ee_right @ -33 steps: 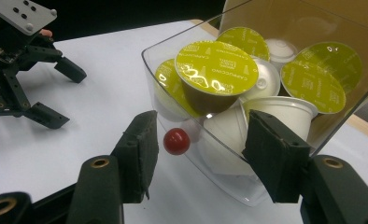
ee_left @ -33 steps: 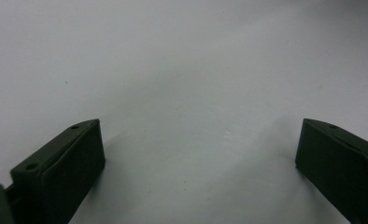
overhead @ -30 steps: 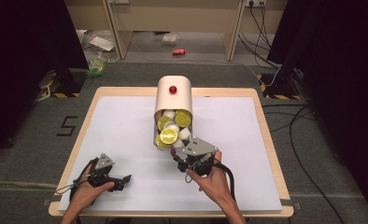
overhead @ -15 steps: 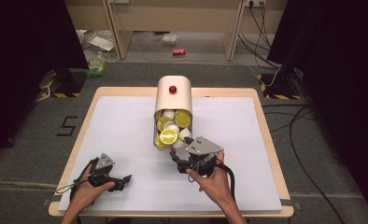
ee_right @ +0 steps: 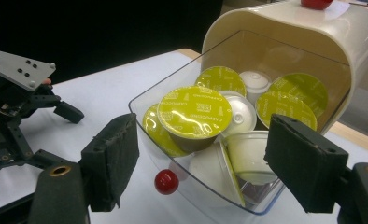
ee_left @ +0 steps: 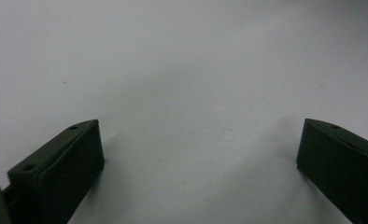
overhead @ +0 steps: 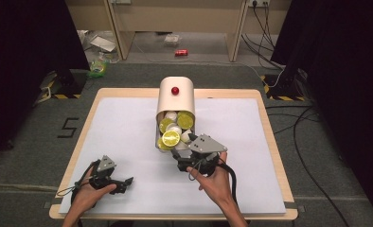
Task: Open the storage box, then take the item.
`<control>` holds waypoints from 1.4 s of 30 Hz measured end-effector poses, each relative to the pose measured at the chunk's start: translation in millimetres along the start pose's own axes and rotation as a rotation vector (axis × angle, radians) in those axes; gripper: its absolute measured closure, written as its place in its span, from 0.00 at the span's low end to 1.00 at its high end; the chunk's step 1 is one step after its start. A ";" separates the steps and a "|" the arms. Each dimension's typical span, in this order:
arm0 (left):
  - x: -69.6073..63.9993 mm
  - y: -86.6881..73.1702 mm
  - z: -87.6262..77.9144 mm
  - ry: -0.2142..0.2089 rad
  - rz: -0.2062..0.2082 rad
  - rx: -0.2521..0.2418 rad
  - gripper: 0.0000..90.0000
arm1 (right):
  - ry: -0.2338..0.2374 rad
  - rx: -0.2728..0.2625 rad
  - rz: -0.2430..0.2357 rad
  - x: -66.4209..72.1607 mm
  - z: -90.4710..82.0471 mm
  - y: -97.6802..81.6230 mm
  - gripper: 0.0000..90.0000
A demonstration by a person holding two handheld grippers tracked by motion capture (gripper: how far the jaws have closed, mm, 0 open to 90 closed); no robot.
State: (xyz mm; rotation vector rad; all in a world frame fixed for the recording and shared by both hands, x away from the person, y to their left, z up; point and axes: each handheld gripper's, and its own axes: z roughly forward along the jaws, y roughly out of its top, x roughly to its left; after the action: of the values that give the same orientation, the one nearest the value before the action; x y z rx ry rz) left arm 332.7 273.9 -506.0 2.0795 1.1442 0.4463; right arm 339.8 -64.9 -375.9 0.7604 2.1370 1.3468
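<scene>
Lower centre of the high view, right gripper [overhead: 182, 158]: held in the person's right hand [overhead: 216, 177], jaws spread wide, nothing between them; it sits just at the open front of the drawer.
Right gripper [ee_right: 201, 168], own view: the two black jaws stand far apart at either side of the drawer's front corner, apart from it as far as can be seen.
Left gripper [overhead: 128, 181]: lower left of the high view, resting low over the white table cover [overhead: 118, 132], held by the left hand [overhead: 87, 194].
Left gripper, own view: jaws wide apart, bare white surface between them, nothing held.
Clear drawer [ee_right: 149, 100]: pulled out of the cream capsule dispenser [overhead: 176, 99], centre of the frame.
Drawer contents: coffee capsules [ee_right: 194, 114] heaped loosely, several with yellow-green foil lids, others white and tipped on their sides.
Drawer knob [ee_right: 166, 181]: red, on the front wall.
Dispenser top: second red knob [overhead: 175, 91].
Table [overhead: 270, 132]: light wooden edge around the cover.
</scene>
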 end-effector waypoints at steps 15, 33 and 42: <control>-0.1 0.0 0.1 0.001 0.001 0.000 0.00 | -0.012 -0.010 0.028 -4.8 18.3 9.8 0.27; 0.0 0.0 0.0 0.001 0.002 0.000 0.00 | 0.006 0.041 0.045 -3.7 39.1 13.3 0.24; 0.0 0.0 0.0 0.000 0.002 0.000 0.00 | 0.027 0.064 0.053 -0.8 48.3 12.9 0.25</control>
State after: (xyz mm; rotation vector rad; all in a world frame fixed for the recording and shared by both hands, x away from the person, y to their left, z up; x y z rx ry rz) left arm 332.7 273.9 -505.9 2.0810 1.1431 0.4473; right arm 375.0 -30.1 -382.7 0.8338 2.2046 1.3275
